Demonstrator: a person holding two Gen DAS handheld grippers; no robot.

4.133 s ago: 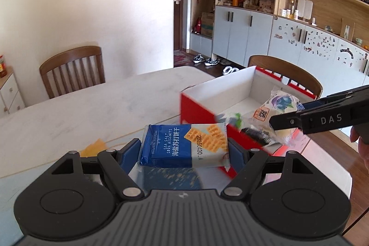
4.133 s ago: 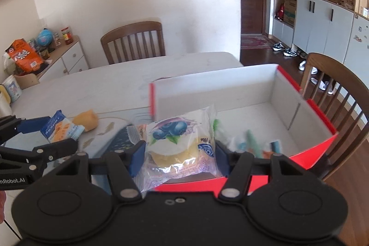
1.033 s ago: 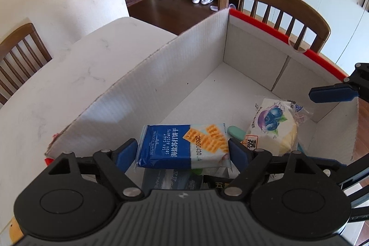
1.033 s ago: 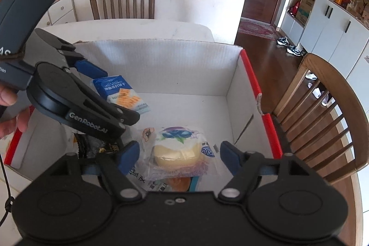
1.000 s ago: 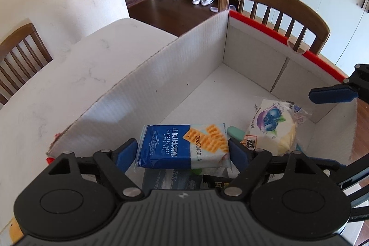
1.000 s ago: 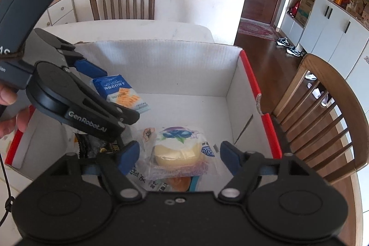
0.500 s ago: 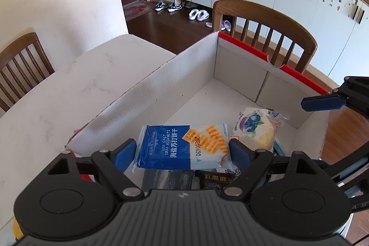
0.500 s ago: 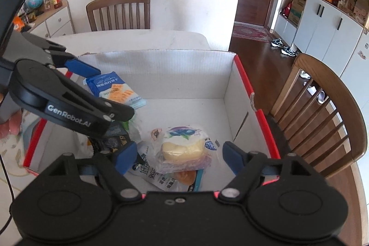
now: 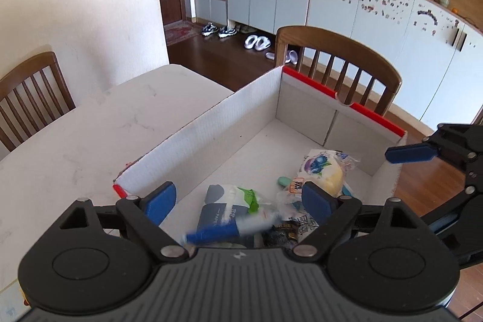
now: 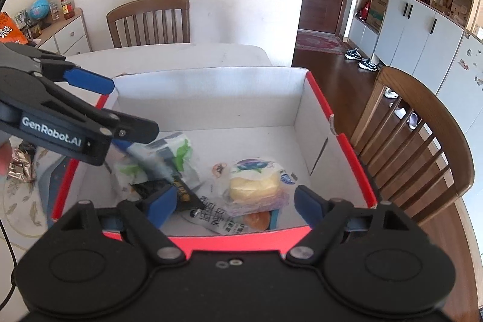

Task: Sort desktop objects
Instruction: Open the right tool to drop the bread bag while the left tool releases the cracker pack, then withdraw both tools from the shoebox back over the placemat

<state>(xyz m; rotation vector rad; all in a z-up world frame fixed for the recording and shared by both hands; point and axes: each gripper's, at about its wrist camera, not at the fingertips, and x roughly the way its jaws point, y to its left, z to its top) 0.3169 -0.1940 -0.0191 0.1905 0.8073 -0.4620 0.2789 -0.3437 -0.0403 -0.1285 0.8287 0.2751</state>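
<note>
My left gripper [image 9: 238, 198] hangs over the near end of the red and white cardboard box [image 9: 211, 135], and its jaws are opening. The blue cracker packet [image 9: 217, 231] is a blur just below them, loose and dropping onto the packets in the box. My right gripper [image 10: 235, 202] is above the box's [image 10: 211, 98] front rim. Its jaws are opening too, with nothing between the pads. Under it the blueberry bread packet [image 10: 253, 180] lies free on the box floor, and the left wrist view shows the same bread packet [image 9: 323, 174] on the right.
A tissue pack [image 10: 172, 150], a dark snack packet [image 10: 163, 192] and other wrappers lie in the box. It stands at the edge of a white marble table [image 9: 90, 135]. Wooden chairs [image 10: 422, 135] stand close around. A foil wrapper [image 10: 21, 165] lies on the table at left.
The cracker packet has slipped out of the left jaws and is falling into the box. Both grippers have risen and drawn back, and their pads stand wider apart.
</note>
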